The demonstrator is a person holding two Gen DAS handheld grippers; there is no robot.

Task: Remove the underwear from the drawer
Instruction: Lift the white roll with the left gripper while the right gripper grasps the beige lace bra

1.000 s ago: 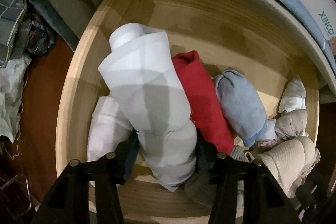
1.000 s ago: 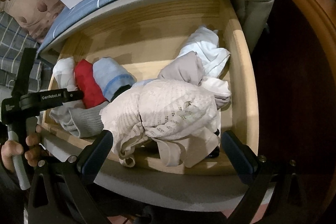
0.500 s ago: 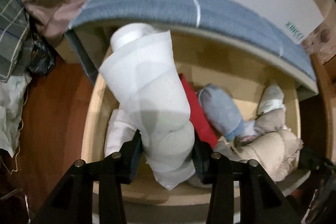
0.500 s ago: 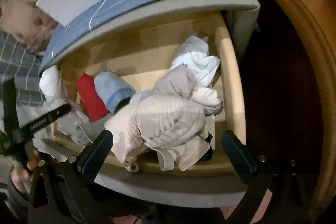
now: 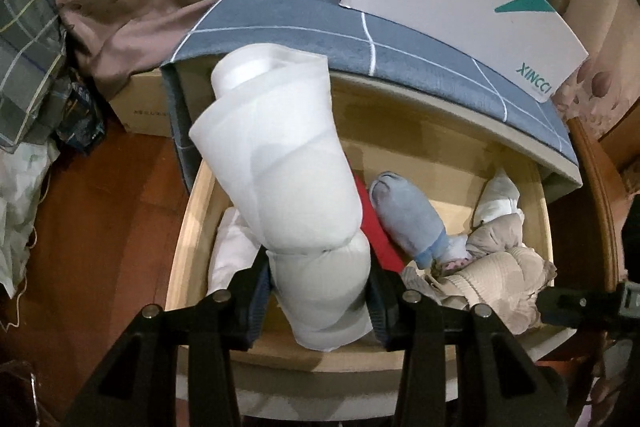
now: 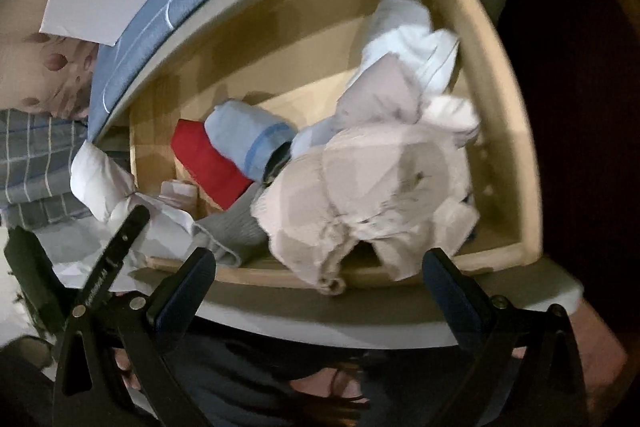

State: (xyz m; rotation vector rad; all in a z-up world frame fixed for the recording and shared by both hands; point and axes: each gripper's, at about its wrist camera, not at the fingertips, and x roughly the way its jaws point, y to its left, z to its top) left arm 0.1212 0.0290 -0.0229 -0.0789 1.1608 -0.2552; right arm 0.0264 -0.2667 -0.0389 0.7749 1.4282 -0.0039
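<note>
The white rolled underwear [image 5: 288,187] is clamped between the fingers of the left gripper [image 5: 320,291], raised above the drawer [image 5: 188,227]. The grip should be kept firm and the roll carried clear of the front rim. The right gripper [image 6: 316,291] is spread open, empty, before the beige garment [image 6: 372,195].
</note>
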